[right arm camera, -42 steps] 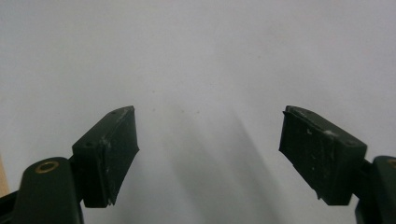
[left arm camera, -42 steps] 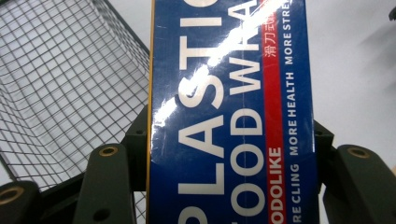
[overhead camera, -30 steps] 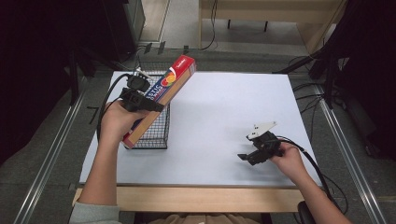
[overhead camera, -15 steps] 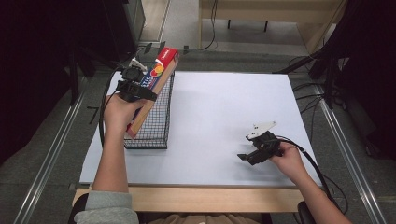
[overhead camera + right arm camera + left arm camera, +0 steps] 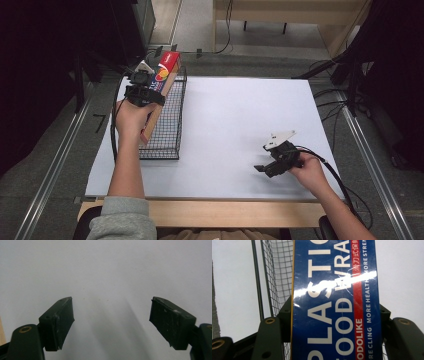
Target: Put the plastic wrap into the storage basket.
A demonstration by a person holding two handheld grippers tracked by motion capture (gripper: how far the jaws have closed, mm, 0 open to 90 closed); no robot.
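Left claw [image 5: 145,92] w/ wrap box [image 5: 161,92] over the basket [image 5: 167,127]

Left claw's clamped on the box [image 5: 334,305], jaws tight on both sides, box tilted along the basket's left edge at the counter's [image 5: 240,125] far-left. Right claw [image 5: 270,165] sits near the front right, jaws wide open w/ nothing in them, just above bare counter [image 5: 107,272].

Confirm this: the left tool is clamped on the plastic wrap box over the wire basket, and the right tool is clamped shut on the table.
Wrong about the right tool: its jaws stand wide open with nothing between them, as the right gripper view shows.
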